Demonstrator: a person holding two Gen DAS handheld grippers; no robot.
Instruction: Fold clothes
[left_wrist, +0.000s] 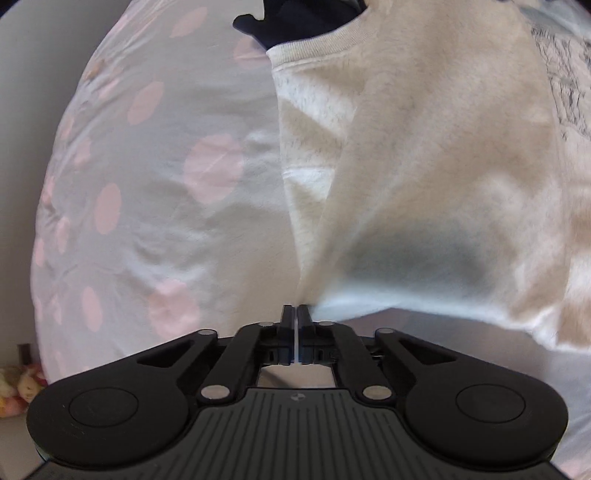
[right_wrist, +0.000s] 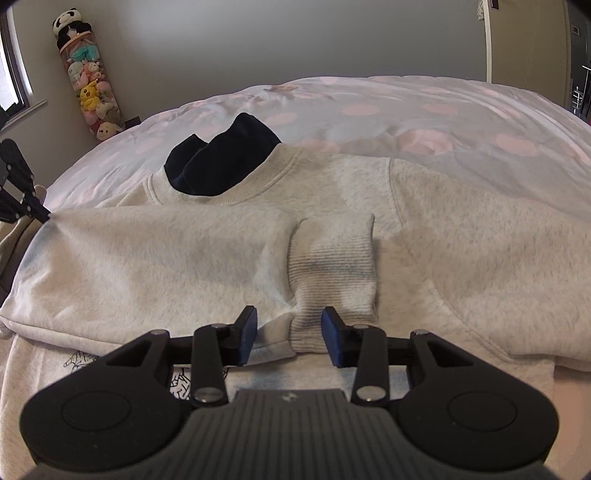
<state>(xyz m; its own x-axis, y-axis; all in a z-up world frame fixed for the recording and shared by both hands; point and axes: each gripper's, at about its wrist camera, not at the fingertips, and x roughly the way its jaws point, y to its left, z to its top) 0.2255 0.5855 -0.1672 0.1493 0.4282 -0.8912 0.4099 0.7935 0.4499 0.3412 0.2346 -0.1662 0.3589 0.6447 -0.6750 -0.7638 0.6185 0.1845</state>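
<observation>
Between right gripper (right_wrist: 289, 334) spread fingers: sweatshirt (right_wrist: 147, 254) cuff (right_wrist: 332, 266); left gripper (left_wrist: 296, 325) clamps sweatshirt edge; keep fabric taut.

A bedroom in a home. A bed fills the right wrist view, covered by a white duvet (right_wrist: 424, 107) printed with pale pink dots. At 10 o'clock, in the corner, stands a tall clear tube (right_wrist: 91, 85) stuffed with plush toys, a panda plush (right_wrist: 67, 25) on top. A window frame (right_wrist: 14, 62) sits at 9 o'clock, a door frame (right_wrist: 489, 40) at 2 o'clock against plain grey walls.
</observation>
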